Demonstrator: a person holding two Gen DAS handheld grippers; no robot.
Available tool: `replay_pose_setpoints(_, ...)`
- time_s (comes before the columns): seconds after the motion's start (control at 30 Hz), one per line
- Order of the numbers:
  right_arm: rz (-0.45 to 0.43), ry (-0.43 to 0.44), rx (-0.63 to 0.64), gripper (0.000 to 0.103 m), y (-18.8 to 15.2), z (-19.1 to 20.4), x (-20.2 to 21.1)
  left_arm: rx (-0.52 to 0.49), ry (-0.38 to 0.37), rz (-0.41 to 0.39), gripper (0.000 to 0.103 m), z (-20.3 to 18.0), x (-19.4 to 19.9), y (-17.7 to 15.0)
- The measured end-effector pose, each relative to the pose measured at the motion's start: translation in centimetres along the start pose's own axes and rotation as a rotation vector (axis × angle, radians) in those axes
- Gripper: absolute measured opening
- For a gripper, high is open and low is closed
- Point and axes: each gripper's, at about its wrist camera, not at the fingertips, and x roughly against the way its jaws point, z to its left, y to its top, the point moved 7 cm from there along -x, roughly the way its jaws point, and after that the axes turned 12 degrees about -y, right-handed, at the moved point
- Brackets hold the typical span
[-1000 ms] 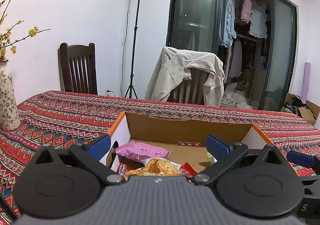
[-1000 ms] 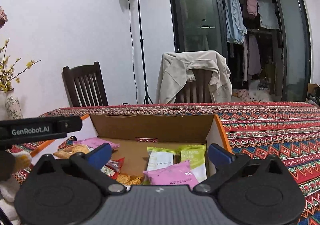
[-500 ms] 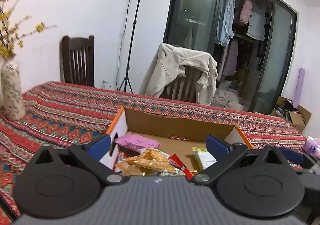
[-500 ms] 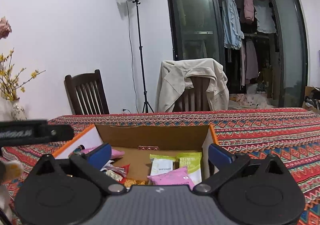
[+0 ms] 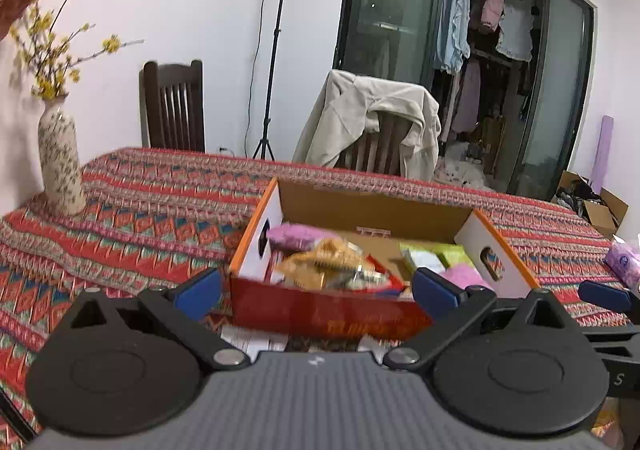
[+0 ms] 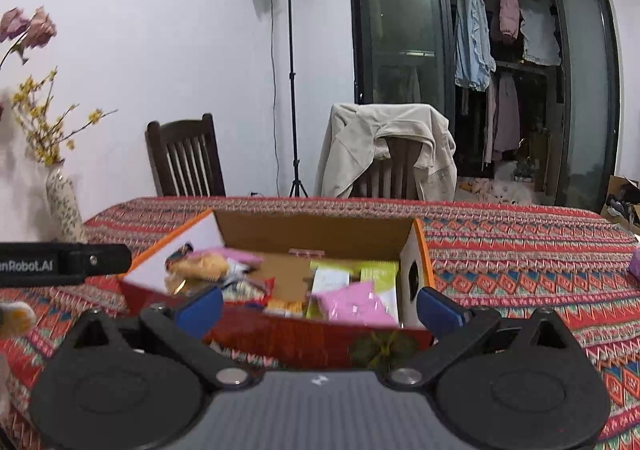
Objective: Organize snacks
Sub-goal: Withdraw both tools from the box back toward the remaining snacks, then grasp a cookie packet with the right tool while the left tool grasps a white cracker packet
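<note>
— Where is the box [image 5: 372, 310] seen?
— Just ahead of both grippers, filled with snacks [image 6: 352, 304].
— The left gripper [image 5: 316, 290]?
— Spread apart, empty — likewise the right gripper [image 6: 320, 306].

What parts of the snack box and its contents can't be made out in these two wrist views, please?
- Snack labels: motion-blurred in both views; the orange packet and pink packet show no readable print.
- Box front lettering: blurred, left wrist view.
- Box floor near the front: hidden by its red wall and piled packets.
- White items before the box: covered by the left gripper body.
</note>
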Motion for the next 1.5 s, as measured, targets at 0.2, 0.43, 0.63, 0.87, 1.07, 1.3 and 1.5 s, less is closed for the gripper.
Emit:
replay_pose_setpoints(0.2, 0.037, -0.005, -0.011, 0.103, -2.3, -0.9, 1.8, -0.006, -0.002, 0.033, 0.103, 0.1, 1.6, -2.1)
replay_pose_setpoints(0.43, 0.079, 0.035, -0.049, 0.103, -5.6, -2.9, 3.0, 0.006, 0.018, 0.048, 0.103, 1.0, 3.2, -3.9)
replay_pose_setpoints(0.63, 0.090, 0.039, -0.058, 0.103, -7.2, -4.7, 3.8, 0.017, 0.020, 0.068, 0.103, 1.7, 3.8, -5.3)
replay_pose_setpoints(0.87, 0.136, 0.019, -0.053, 0.103, -9.5, -7.3, 3.7, 0.033, 0.035, 0.093, 0.103, 2.2, 4.3, -6.9)
replay_pose_setpoints(1.07, 0.176, 0.023, -0.037, 0.103, -11.2, -8.9, 3.5, 0.053, 0.043, 0.101, 0.103, 2.8, 4.8, -7.8)
replay_pose_setpoints(1.3, 0.240, 0.020, 0.050, 0.103, -13.0, -9.7, 2.6, 0.058, 0.055, 0.121, 0.103, 2.7, 4.8, -8.3)
replay_pose_setpoints(1.5, 0.228, 0.057, 0.106, 0.090, -13.1, -9.2, 2.7, 0.060, 0.070, 0.135, 0.103, 2.4, 4.7, -8.4)
